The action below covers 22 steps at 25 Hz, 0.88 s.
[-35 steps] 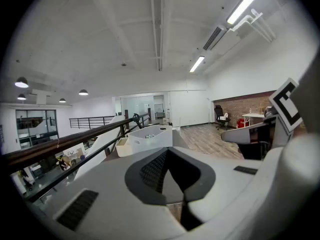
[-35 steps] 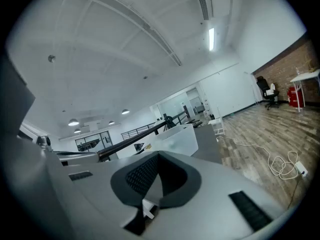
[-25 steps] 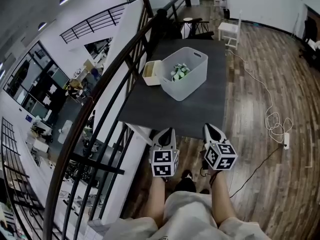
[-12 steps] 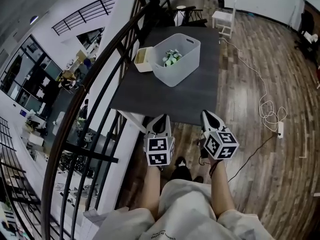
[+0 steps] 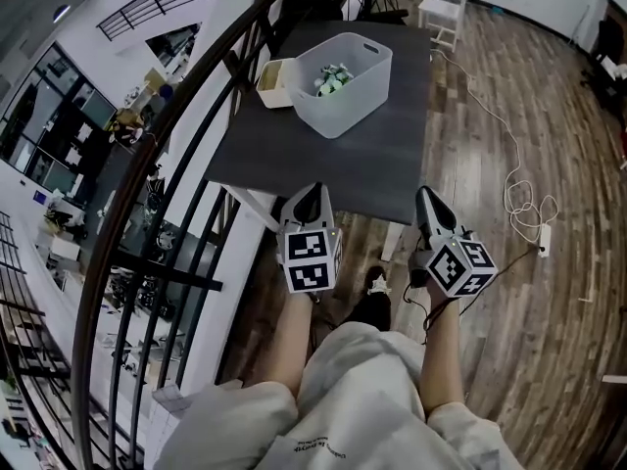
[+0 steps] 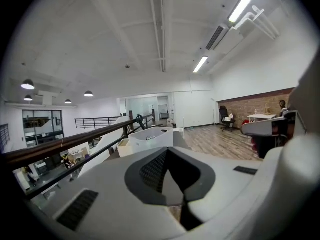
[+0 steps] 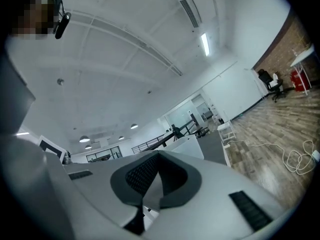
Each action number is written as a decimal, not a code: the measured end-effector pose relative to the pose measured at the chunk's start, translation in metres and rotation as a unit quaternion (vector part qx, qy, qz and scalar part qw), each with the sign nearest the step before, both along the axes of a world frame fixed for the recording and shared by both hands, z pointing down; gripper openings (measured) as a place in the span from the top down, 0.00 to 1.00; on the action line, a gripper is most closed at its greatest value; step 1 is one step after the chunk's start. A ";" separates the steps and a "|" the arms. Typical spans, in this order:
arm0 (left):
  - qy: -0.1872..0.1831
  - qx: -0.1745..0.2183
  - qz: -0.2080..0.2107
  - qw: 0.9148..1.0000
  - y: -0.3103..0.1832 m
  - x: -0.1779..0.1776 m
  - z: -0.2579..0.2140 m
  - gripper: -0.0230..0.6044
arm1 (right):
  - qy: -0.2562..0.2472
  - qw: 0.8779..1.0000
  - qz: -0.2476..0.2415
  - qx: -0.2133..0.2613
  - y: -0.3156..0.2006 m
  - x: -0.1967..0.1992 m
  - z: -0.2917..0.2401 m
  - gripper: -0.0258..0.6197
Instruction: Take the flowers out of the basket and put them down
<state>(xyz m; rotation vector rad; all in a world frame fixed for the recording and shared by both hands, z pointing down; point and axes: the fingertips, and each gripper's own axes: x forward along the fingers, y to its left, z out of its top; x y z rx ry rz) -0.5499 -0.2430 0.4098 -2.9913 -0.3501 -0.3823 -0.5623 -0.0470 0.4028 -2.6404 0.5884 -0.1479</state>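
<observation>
A white plastic basket (image 5: 345,84) stands on the dark grey table (image 5: 323,160), with green and white flowers (image 5: 331,78) inside it. In the left gripper view the basket (image 6: 151,136) shows far ahead over the jaws. My left gripper (image 5: 310,202) is at the table's near edge, shut and holding nothing. At the near right corner of the table my right gripper (image 5: 427,204) is shut and holds nothing too. Both point at the table and are well short of the basket. From the right gripper view the basket (image 7: 190,146) is a white shape ahead.
A small cream box (image 5: 275,83) lies left of the basket. A dark railing (image 5: 171,179) runs along the table's left side, with a drop to a lower floor beyond. A cable and power strip (image 5: 537,235) lie on the wooden floor at right. White stools (image 5: 439,16) stand behind the table.
The view has moved closer to the table. Both grippers have risen toward the table's near edge, and the right one has swung outward to the right. Both stayed shut.
</observation>
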 end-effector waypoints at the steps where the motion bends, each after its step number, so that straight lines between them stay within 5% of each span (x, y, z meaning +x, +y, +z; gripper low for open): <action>1: 0.000 -0.004 -0.002 1.000 0.001 0.003 0.001 0.94 | 0.005 1.000 -0.003 0.001 -0.001 0.003 -0.002 0.94; 12: -0.019 -0.021 -0.039 0.999 0.011 0.070 0.017 0.94 | 0.028 0.994 -0.099 -0.027 -0.025 0.054 0.003 0.94; 22: -0.028 -0.050 -0.060 0.997 0.050 0.151 0.031 0.94 | 0.062 0.993 -0.096 0.007 0.019 0.113 -0.018 0.92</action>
